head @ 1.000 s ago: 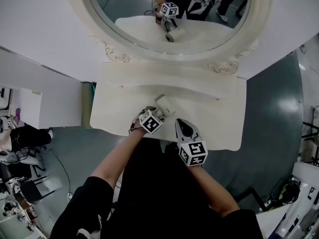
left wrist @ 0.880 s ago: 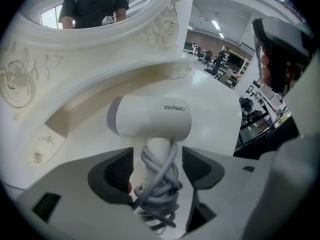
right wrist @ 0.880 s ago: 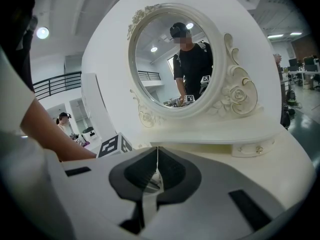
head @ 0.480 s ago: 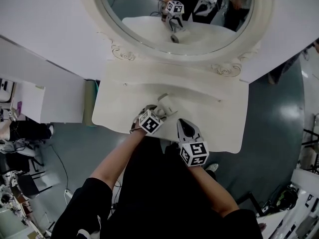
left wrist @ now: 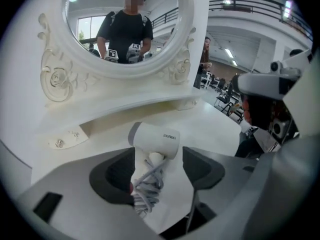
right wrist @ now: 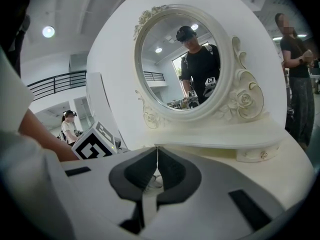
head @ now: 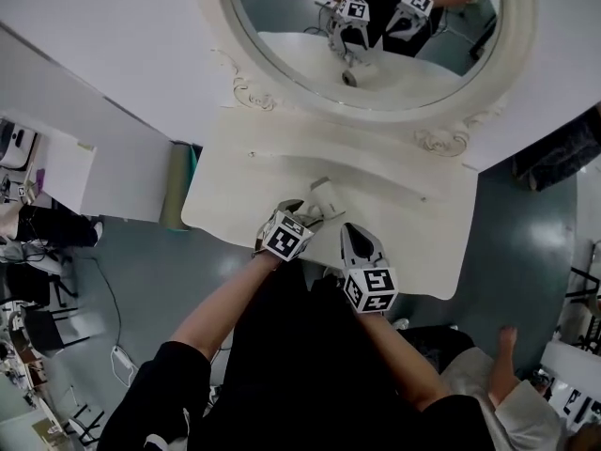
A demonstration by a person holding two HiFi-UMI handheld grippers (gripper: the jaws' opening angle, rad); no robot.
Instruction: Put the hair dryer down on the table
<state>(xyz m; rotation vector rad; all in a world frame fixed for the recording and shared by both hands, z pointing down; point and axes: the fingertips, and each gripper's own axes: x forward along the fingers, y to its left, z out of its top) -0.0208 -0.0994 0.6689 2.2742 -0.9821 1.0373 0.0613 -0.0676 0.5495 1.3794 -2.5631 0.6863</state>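
- L tool released: jaws stand wide apart, clamping nothing.
- Hair dryer lies on the counter, in the gap between those jaws. Handle points back toward me, barrel sits crosswise just past the jaw tips.
- Handle runs close along the L-hand jaw pad. Can't tell if it's touching. There's a clear strip of counter between it and the other pad.
- From the head view, the dryer sits just ahead of the L tool, near the counter's front edge and about mid-width, below the oval mirror.
- R tool clenched: pads pressed together, nothing between them.
- In the head view, R tool hangs over the front of the counter, just to the R of the dryer and apart from it.
- Dryer looks: small, white body w/ a grey cap on one end of the barrel and small grey lettering on its side.
- White cord is wound round the handle in crossing loops, bunched thick at the near end.
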